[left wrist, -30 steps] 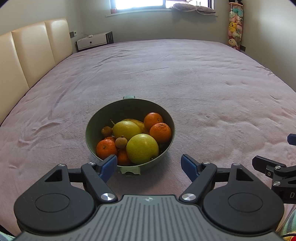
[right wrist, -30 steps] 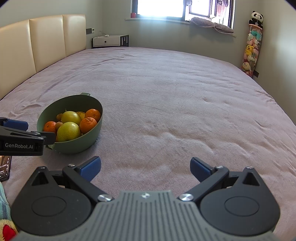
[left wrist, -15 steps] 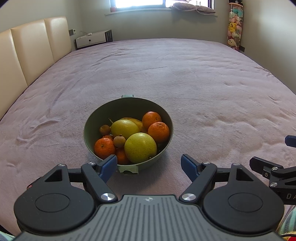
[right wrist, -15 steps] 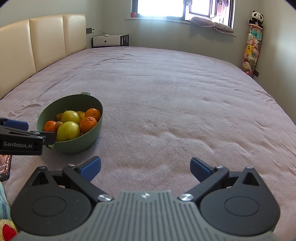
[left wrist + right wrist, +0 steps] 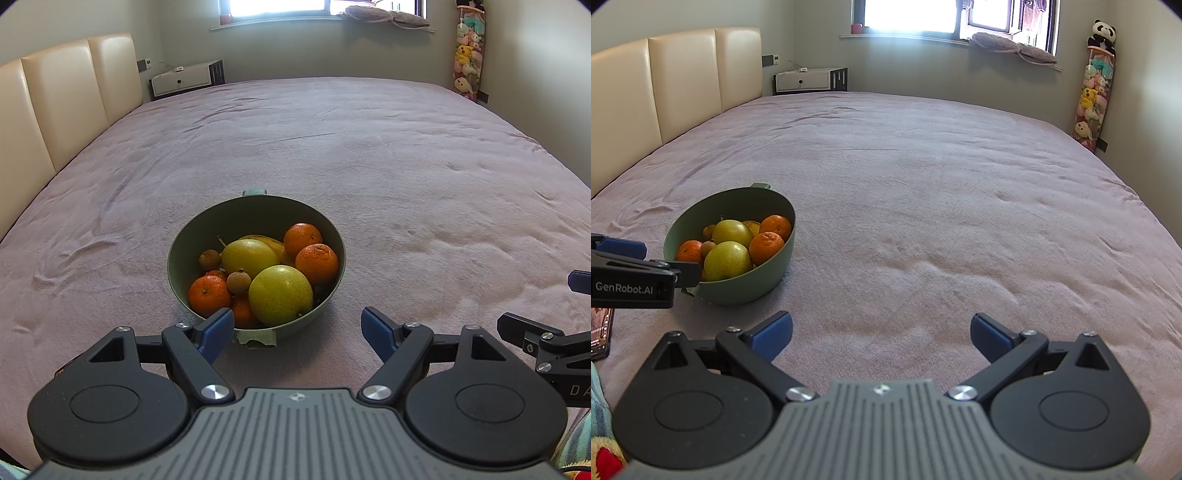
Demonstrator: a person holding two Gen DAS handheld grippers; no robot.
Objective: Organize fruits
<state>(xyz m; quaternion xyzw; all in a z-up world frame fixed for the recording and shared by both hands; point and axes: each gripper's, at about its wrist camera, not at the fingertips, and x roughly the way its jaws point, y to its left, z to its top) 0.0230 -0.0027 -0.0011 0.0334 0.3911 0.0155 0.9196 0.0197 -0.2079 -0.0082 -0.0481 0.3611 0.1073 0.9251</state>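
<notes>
The green bowl (image 5: 255, 221) sits on the bed (image 5: 369, 155), heaped with oranges (image 5: 316, 258), two yellow-green pears (image 5: 280, 294), a banana and small brown fruits. The left gripper (image 5: 297, 330) hangs just before the bowl's near rim, its blue fingers (image 5: 218, 328) spread wide and holding nothing; the left finger overlaps the rim in the left wrist view, though contact cannot be judged. Only this view looks down into the bowl and shows its near handle tab (image 5: 256, 338).

The right wrist view alone shows a phone (image 5: 600, 332) lying on the bed at the left edge, and the bowl (image 5: 753, 288) from the side. The right gripper (image 5: 881, 332) hovers over bare cover, well to the right of the bowl, fingers (image 5: 772, 332) wide apart and empty.

Compared with a second ago, the left gripper has eased slightly back, so the bowl sits a little higher in its view; the right view is unchanged.

Beyond and to the right of the bowl the cover runs open towards the window wall; the headboard (image 5: 66, 110) bounds the left side.
</notes>
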